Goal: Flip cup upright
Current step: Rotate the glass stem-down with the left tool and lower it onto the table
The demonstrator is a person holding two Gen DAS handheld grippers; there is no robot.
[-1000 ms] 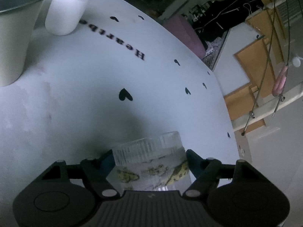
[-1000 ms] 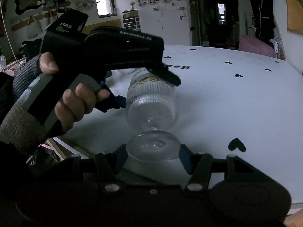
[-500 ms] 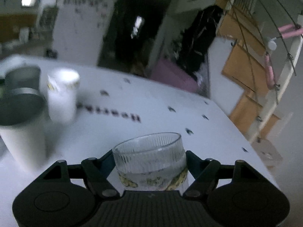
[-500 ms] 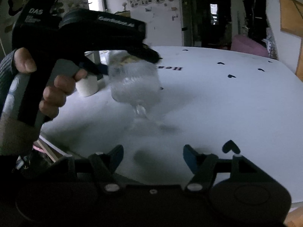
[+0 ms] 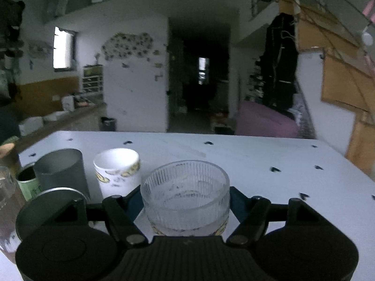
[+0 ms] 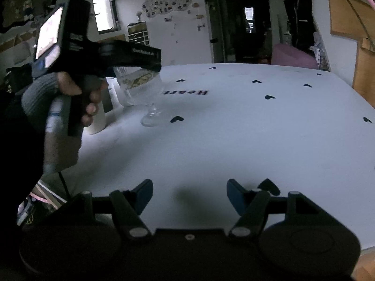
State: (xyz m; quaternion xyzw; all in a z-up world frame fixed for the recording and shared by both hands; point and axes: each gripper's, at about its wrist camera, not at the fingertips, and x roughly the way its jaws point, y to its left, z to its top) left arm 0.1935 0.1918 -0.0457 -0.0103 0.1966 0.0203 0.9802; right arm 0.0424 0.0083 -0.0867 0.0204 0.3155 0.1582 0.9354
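The cup is a ribbed clear glass goblet [image 5: 186,201] with a yellow printed band. My left gripper [image 5: 186,205] is shut on its bowl, with the mouth facing up. In the right wrist view the goblet [image 6: 143,86] stands upright, its round foot on or just above the white table [image 6: 234,140], still held by the left gripper [image 6: 138,70] in the person's hand. My right gripper [image 6: 188,195] is open and empty, low over the table's near edge, well back from the goblet.
To the left of the goblet stand a white paper cup with yellow print [image 5: 117,171], a grey metal tumbler [image 5: 61,168], a green can [image 5: 28,182] and another glass at the frame edge. The table carries black hearts and lettering [image 6: 186,92].
My left gripper turned the goblet from lying sideways to mouth-up and lowered its foot to the table. My right gripper let go of the foot, opened and drew back.
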